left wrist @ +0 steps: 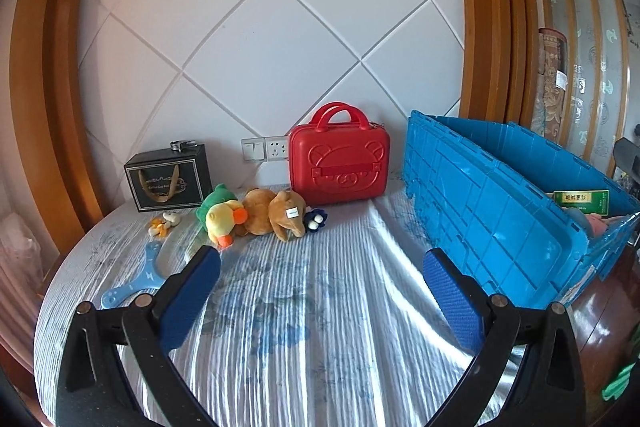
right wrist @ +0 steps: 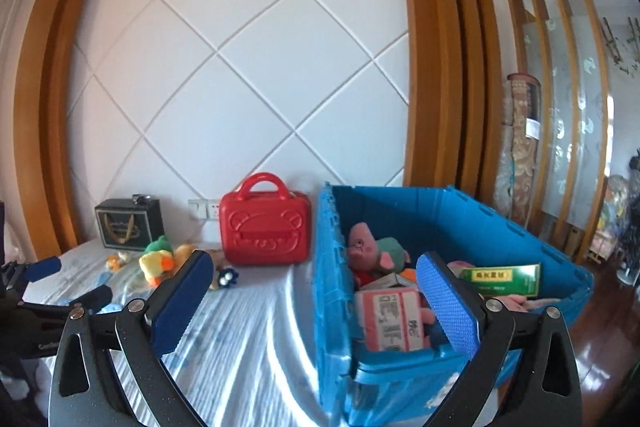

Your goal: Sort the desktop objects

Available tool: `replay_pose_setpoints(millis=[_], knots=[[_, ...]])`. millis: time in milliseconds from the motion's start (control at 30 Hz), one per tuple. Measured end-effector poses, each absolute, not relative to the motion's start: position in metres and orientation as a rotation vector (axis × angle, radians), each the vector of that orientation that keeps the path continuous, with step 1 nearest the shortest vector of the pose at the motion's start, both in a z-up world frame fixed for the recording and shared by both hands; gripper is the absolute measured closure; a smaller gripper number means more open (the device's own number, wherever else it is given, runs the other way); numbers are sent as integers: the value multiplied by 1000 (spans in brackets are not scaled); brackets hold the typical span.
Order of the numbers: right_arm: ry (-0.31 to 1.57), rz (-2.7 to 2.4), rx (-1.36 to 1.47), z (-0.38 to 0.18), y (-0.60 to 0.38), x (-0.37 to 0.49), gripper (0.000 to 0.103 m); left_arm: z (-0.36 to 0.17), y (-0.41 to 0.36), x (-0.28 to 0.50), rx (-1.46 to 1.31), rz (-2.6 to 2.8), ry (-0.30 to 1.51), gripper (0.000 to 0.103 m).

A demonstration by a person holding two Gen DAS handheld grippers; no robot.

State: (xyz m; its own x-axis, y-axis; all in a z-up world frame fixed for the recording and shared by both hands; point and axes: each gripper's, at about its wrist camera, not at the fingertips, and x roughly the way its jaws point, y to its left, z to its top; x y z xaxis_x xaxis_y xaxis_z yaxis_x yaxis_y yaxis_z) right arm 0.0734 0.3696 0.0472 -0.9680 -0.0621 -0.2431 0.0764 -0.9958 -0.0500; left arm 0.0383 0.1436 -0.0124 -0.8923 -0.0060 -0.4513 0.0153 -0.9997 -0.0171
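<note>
Hovering over the striped cloth point(left wrist: 304, 307), left gripper point(left wrist: 322, 263) spread wide, nothing between its blue pads point(left wrist: 188, 301). Facing, at the far edge near the wall, a row of toys: green-and-yellow duck point(left wrist: 219, 215) lying against brown bear point(left wrist: 272, 214), small dark blue plush point(left wrist: 315, 221) just beside the bear's feet, tiny orange-and-white toy point(left wrist: 162, 223) apart to the left. Lying flat nearer the left finger, a light blue boomerang point(left wrist: 134, 277). Behind the toys, black box point(left wrist: 168, 177) at the left and red case point(left wrist: 339, 163) upright by the wall socket point(left wrist: 266, 148). To the right, blue crate point(left wrist: 492, 203) with its near wall tall in this view, green carton point(left wrist: 582, 201) showing inside.

Held above the crate's near corner, right gripper point(right wrist: 314, 285) likewise released and empty, pads point(right wrist: 450, 307) wide apart, one finger over the cloth, the other over the crate's inside. Inside the crate point(right wrist: 336, 291): pink pig plush point(right wrist: 366, 247) leaning at the left wall, pink-and-white carton point(right wrist: 392, 319) in front of it, green carton point(right wrist: 500, 279) lying toward the right, more pink plush at the right, partly hidden. Seen too at the left edge of this view, left gripper point(right wrist: 68, 279) low over the cloth, duck point(right wrist: 158, 263) and red case point(right wrist: 264, 223) beyond it.
</note>
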Motion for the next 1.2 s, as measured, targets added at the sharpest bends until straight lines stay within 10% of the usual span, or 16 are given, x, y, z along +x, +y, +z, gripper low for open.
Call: replay_pose_setpoints(millis=[1067, 1200], knots=[[142, -2538, 1140, -143, 142, -347, 0, -186, -93, -316, 1294, -2606, 146, 0], [181, -2469, 1264, -194, 111, -389, 0, -234, -99, -364, 1390, -2586, 123, 16]])
